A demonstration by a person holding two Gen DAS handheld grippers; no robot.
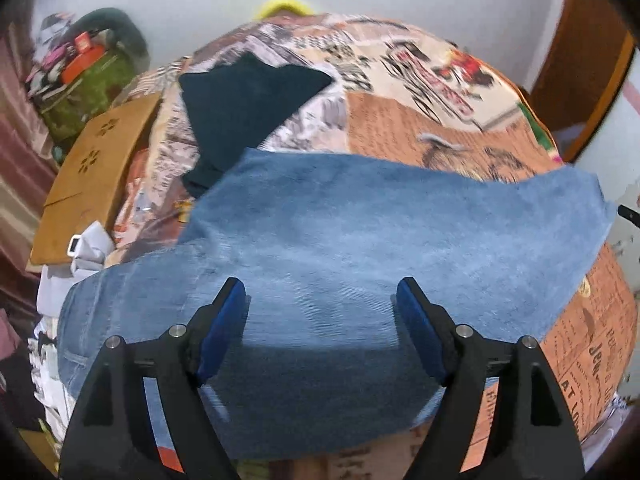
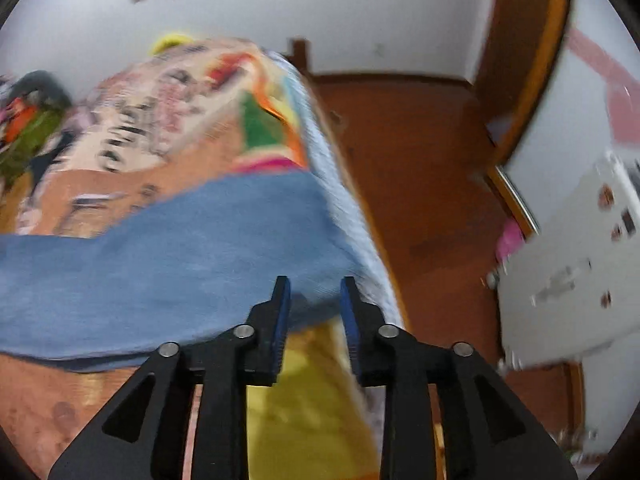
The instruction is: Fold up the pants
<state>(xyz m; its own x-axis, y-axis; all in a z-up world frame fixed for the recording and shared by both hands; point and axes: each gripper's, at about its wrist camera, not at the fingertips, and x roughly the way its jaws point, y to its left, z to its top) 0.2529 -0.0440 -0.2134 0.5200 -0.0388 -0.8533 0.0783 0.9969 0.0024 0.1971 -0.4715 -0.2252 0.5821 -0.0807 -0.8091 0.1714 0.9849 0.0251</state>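
Blue denim pants (image 1: 340, 248) spread flat on the patterned bed cover (image 1: 420, 120), filling the middle of both views, long axis running left to right, one end reaching the bed's right edge. Soft, limp, fairly heavy cloth, likely to sag and drag; best taken at hems or waistband edge. Left claw (image 1: 320, 300) wide open above the denim, nothing held. Right claw (image 2: 314, 300) partly open, lower centre, over the pants' end, pads not pressing it.

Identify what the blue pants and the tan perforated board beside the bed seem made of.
Blue pants: likely denim, matte, with faint twill ribbing and a stitched seam. Tan perforated board: looks like thin wood or fibreboard, flat and matte with cut-out flower holes; blur leaves it open.
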